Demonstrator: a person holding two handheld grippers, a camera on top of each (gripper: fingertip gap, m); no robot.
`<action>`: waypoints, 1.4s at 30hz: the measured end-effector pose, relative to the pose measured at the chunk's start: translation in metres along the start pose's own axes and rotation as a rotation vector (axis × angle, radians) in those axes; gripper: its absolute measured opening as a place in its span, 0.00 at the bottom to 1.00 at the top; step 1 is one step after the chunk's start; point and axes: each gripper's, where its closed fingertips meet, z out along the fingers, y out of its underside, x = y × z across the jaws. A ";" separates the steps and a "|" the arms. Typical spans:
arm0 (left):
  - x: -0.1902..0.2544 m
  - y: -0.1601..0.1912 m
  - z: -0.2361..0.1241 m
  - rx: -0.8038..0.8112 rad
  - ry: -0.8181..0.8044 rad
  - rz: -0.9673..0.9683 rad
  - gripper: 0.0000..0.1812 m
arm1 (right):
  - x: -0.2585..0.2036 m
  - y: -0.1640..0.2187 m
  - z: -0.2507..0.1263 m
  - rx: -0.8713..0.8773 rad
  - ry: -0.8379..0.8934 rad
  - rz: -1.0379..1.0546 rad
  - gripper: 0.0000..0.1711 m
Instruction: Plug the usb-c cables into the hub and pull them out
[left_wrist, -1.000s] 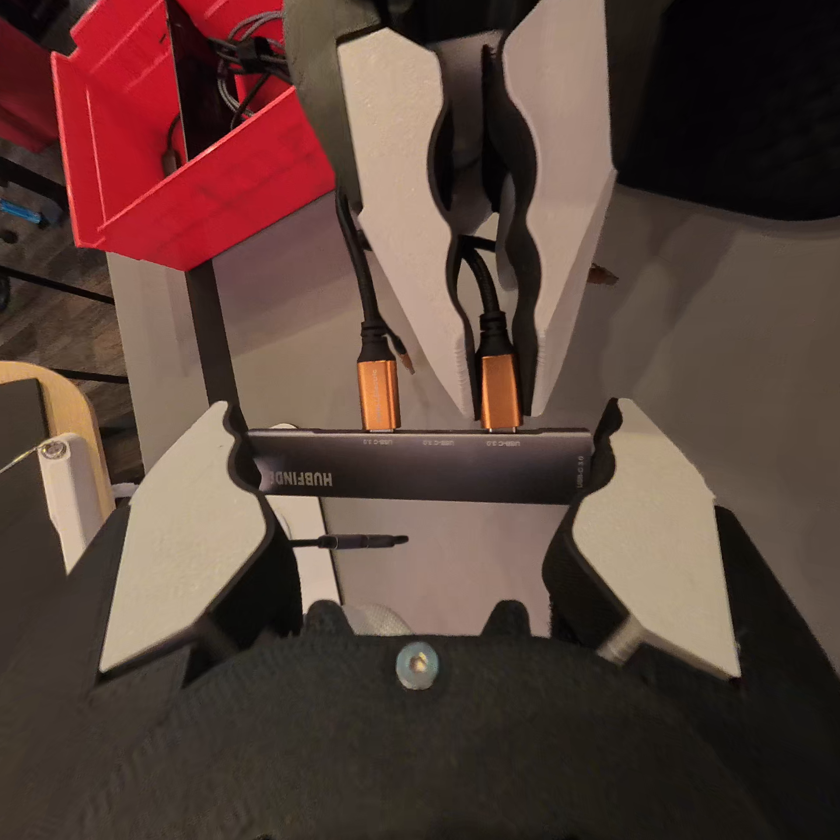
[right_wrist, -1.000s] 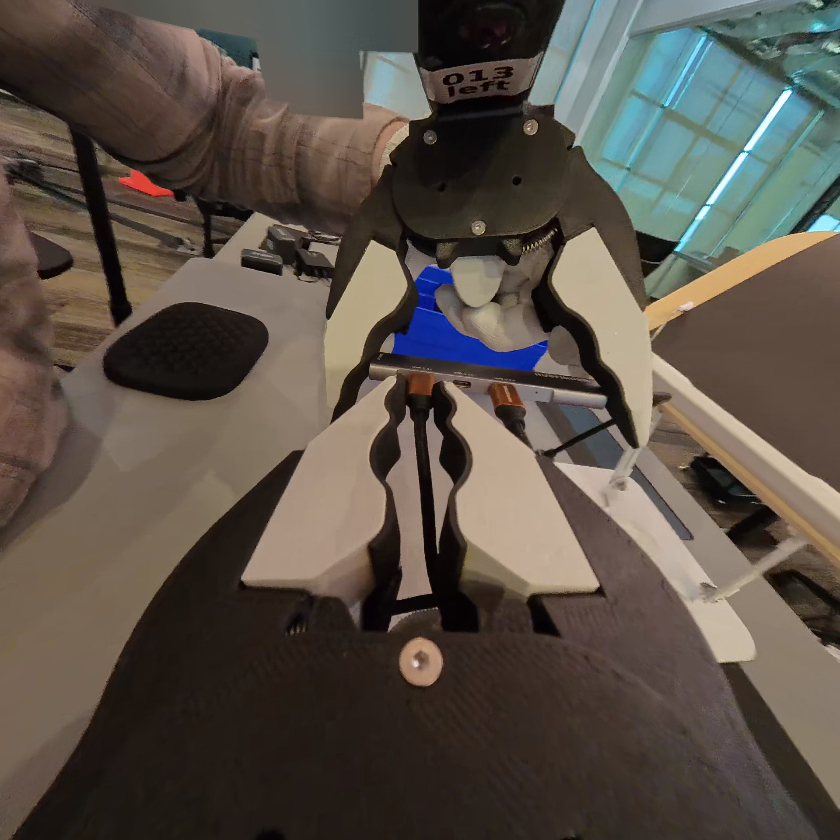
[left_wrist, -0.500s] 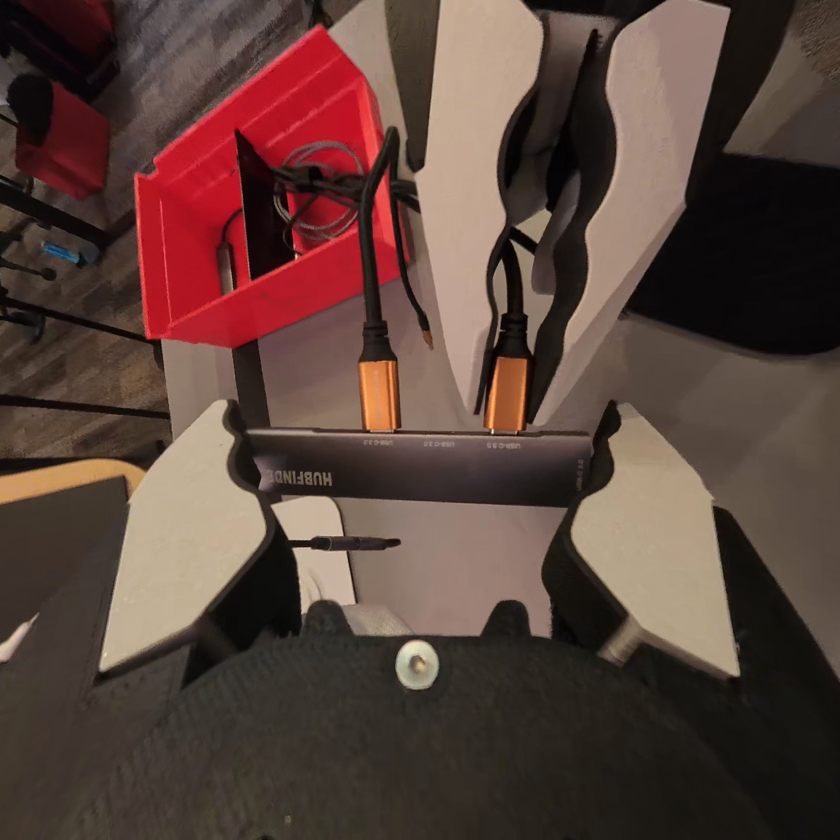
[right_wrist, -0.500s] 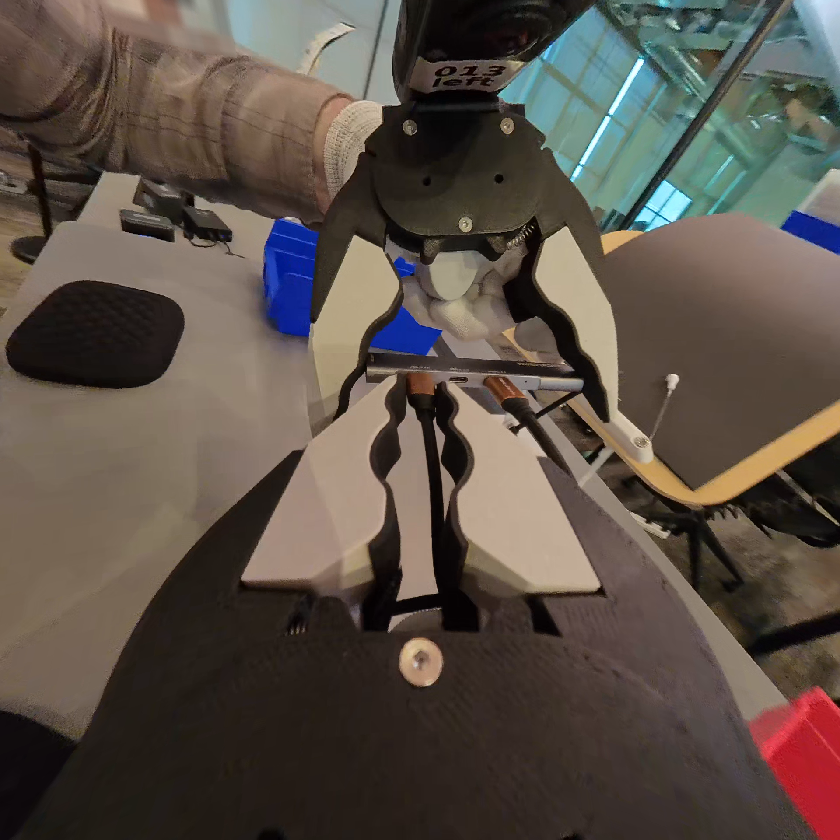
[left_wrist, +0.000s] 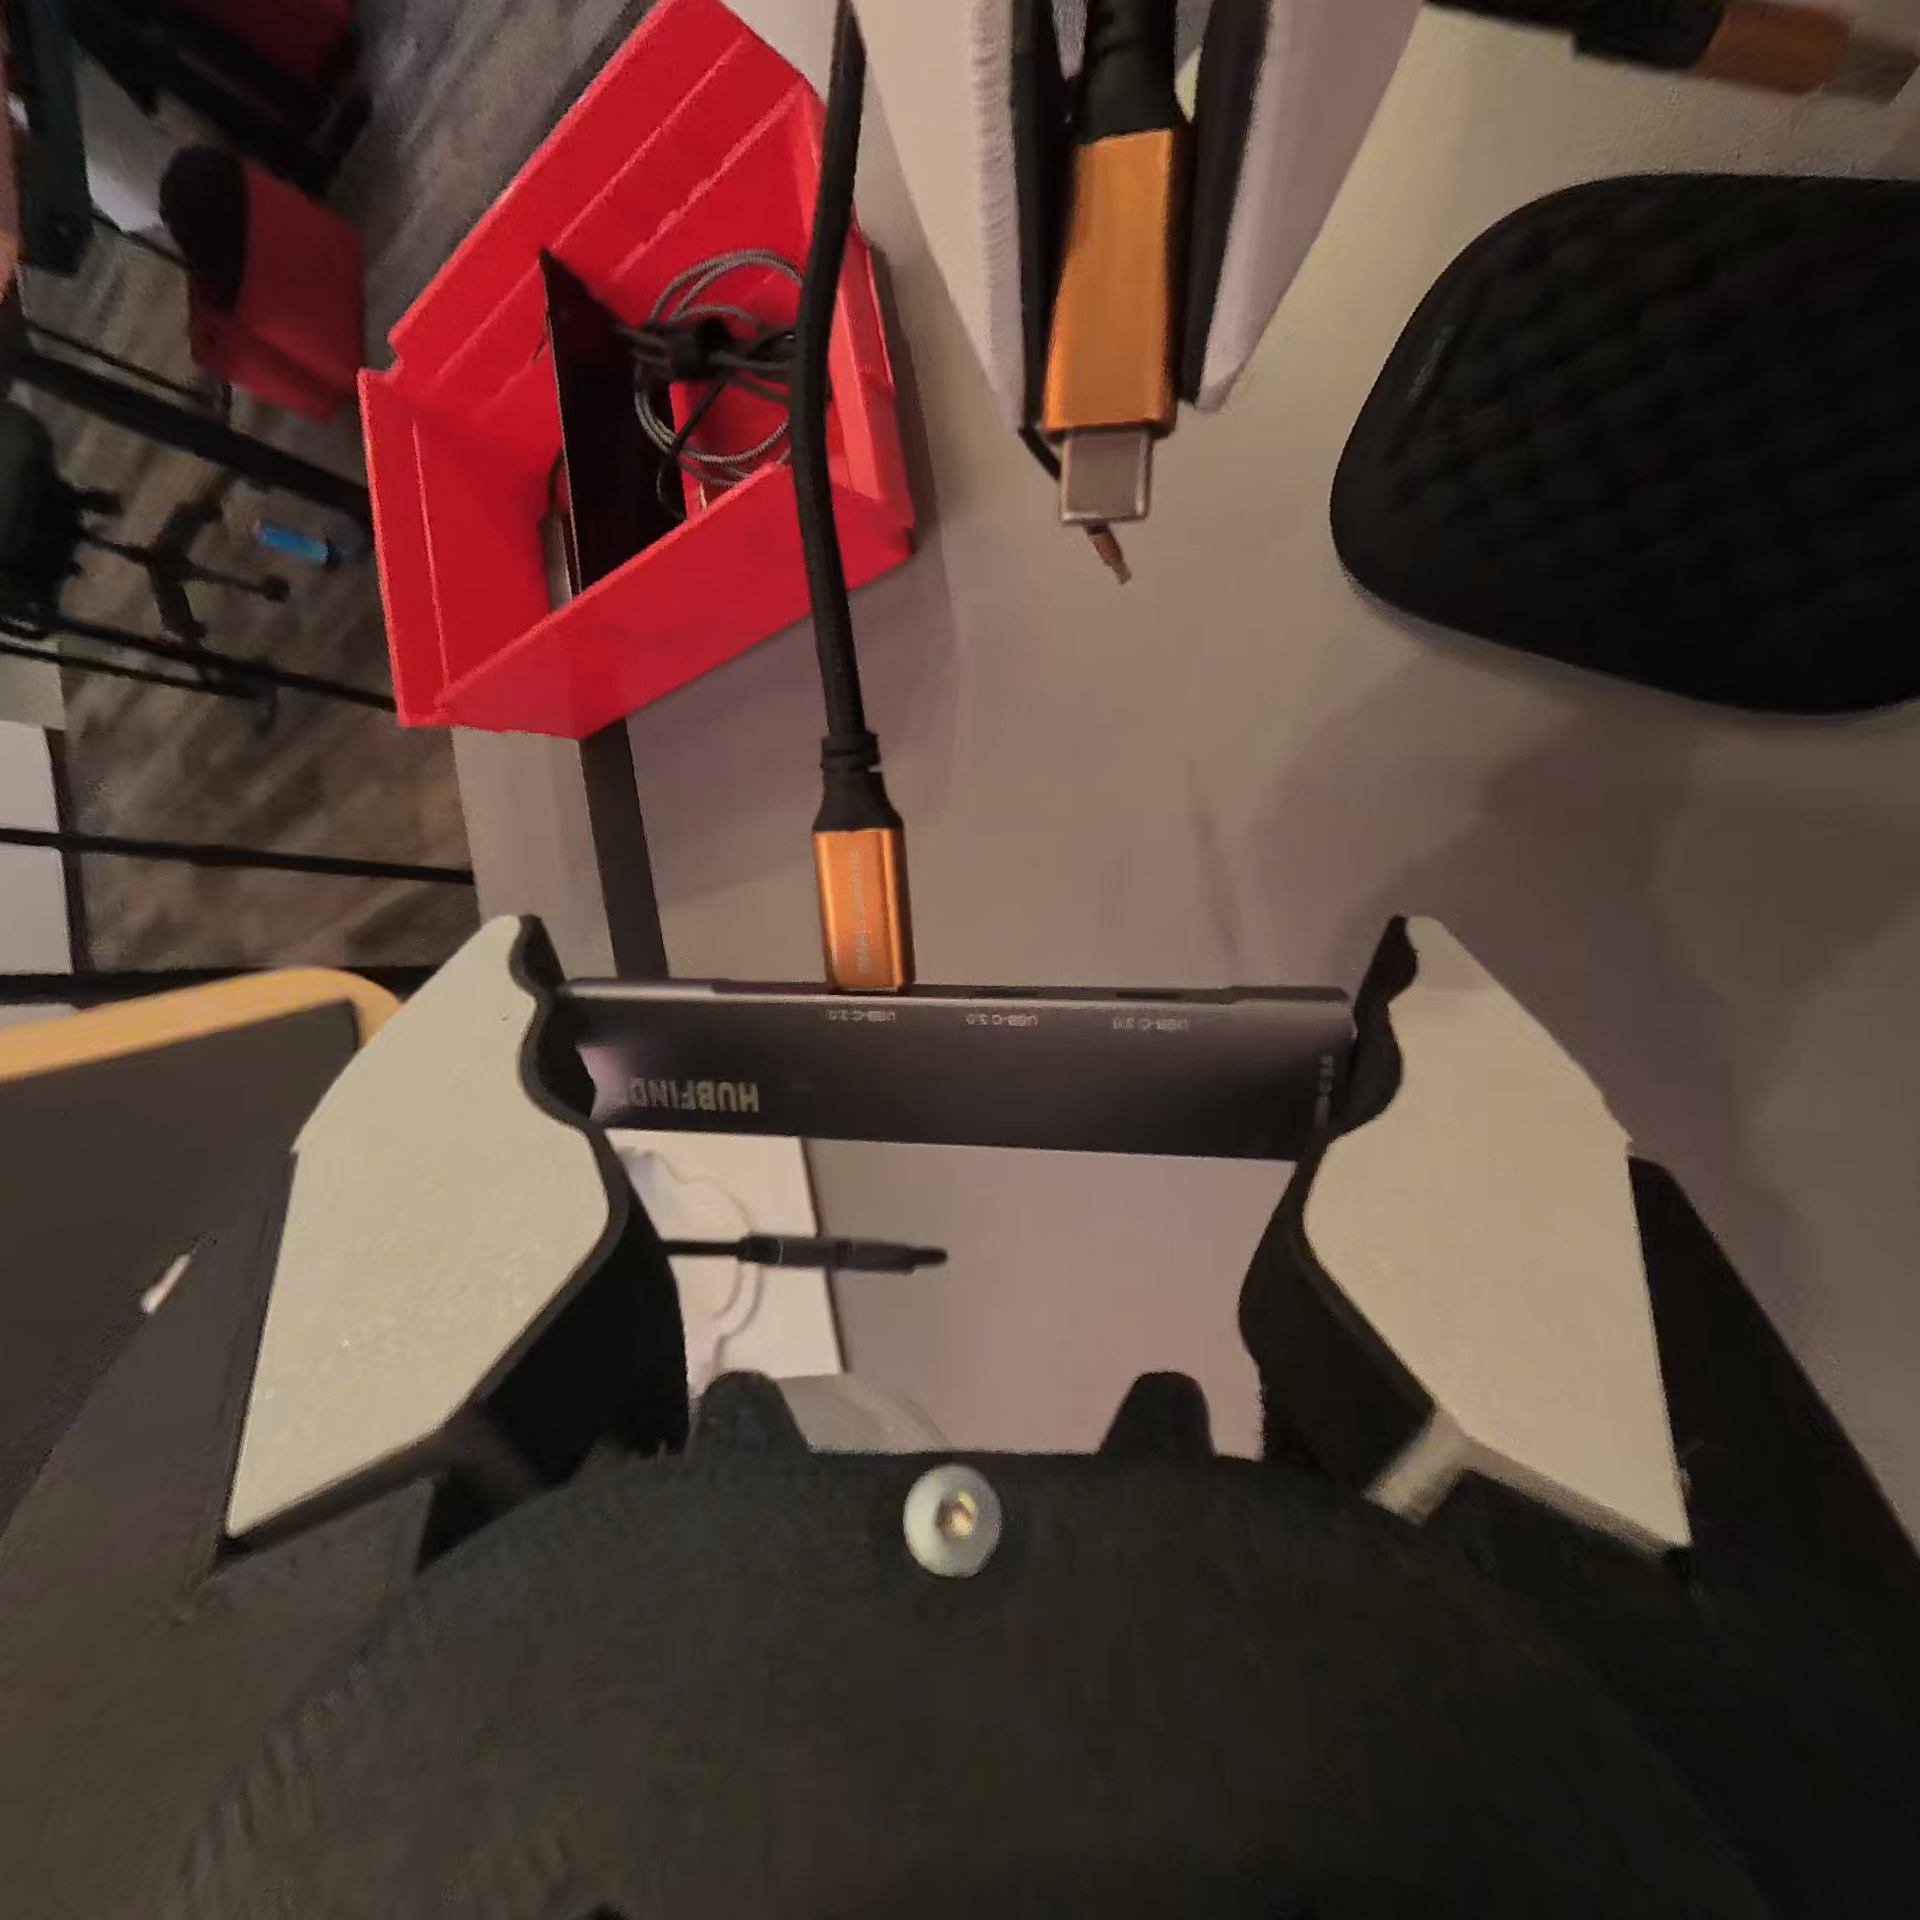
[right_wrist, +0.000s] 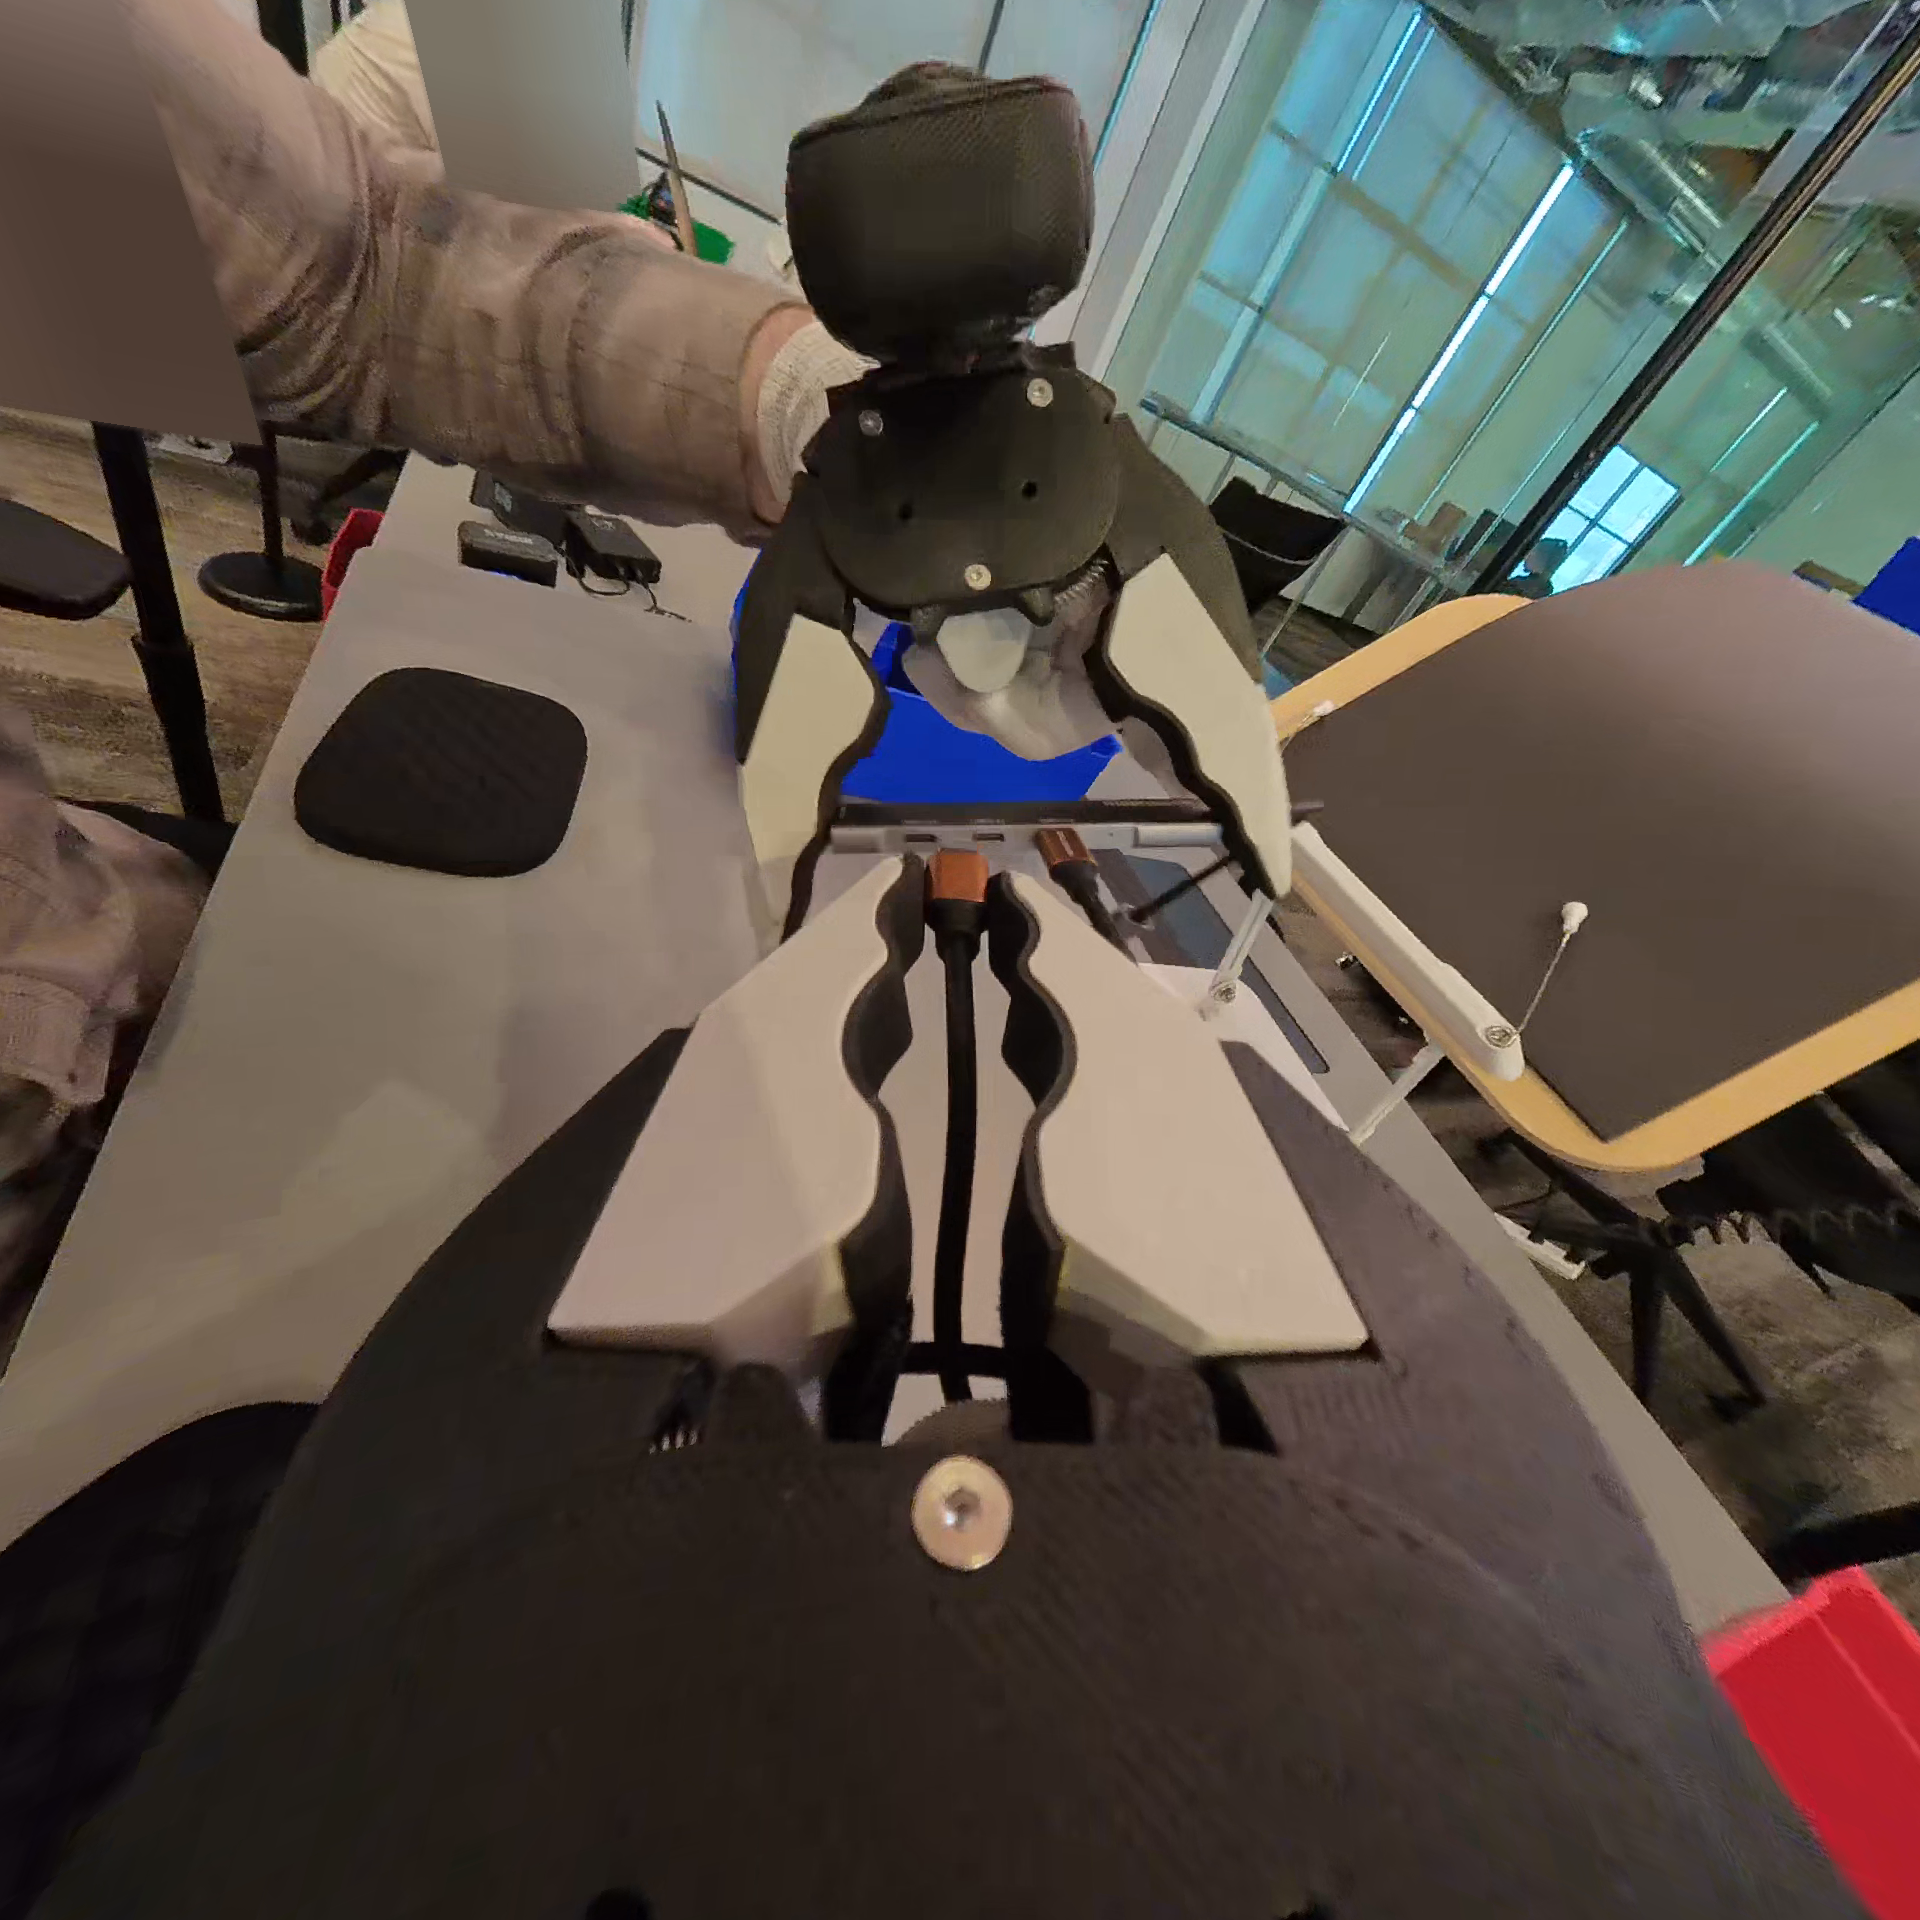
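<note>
Left wrist view: left tongs (left_wrist: 956, 1049) clamp the hub (left_wrist: 966, 1070) endwise; right tongs (left_wrist: 1112, 208), closed on one withdrawn plug (left_wrist: 1107, 343), stand clear of the hub, the second plug (left_wrist: 862, 909) seated, pending removal.

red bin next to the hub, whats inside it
The red bin holds a dark upright divider and a bundle of coiled cables behind it. Its near wall hides the bin's floor and whatever lies low in the front compartment.
</note>
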 end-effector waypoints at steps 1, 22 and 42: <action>0.001 0.004 -0.002 0.007 -0.005 -0.025 0.77 | 0.003 0.000 0.001 0.013 0.004 0.011 0.06; 0.020 0.163 -0.050 0.014 -0.154 -0.443 0.77 | 0.227 0.079 -0.101 -0.156 0.526 0.220 0.06; 0.023 0.167 -0.036 -0.006 -0.136 -0.458 0.77 | 0.231 0.279 -0.109 -0.570 0.725 0.553 0.40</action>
